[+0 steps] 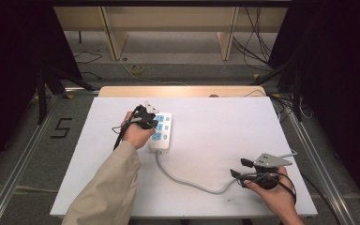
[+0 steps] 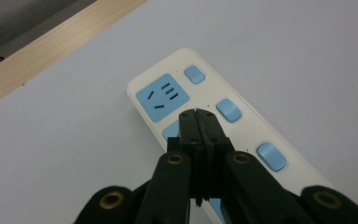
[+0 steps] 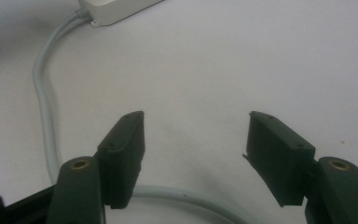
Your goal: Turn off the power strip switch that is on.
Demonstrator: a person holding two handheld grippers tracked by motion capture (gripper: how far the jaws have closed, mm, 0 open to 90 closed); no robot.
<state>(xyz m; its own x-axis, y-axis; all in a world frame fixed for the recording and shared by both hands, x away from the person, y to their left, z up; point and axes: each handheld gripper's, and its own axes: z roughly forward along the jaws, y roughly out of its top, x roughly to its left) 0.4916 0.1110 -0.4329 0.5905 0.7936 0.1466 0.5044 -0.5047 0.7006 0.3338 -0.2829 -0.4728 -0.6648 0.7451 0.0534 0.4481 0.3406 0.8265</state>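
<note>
A white power strip (image 1: 161, 132) with blue sockets and blue switches lies near the middle of the white table (image 1: 215, 126). My left gripper (image 1: 151, 123) is shut with nothing between its jaws, its tips hovering over the strip (image 2: 242, 121) between the top socket (image 2: 162, 96) and a blue switch (image 2: 228, 110). The strip's grey cable (image 1: 192, 183) runs toward my right gripper (image 1: 238, 168), which stands open near the front right. In the right gripper view the cable (image 3: 46, 121) curves along the left and passes under the open right gripper (image 3: 193, 135).
A wooden board (image 1: 183, 91) lies along the table's far edge. Metal rails (image 1: 314, 164) run down both sides of the table. Loose cables (image 1: 258, 42) lie on the floor beyond.
</note>
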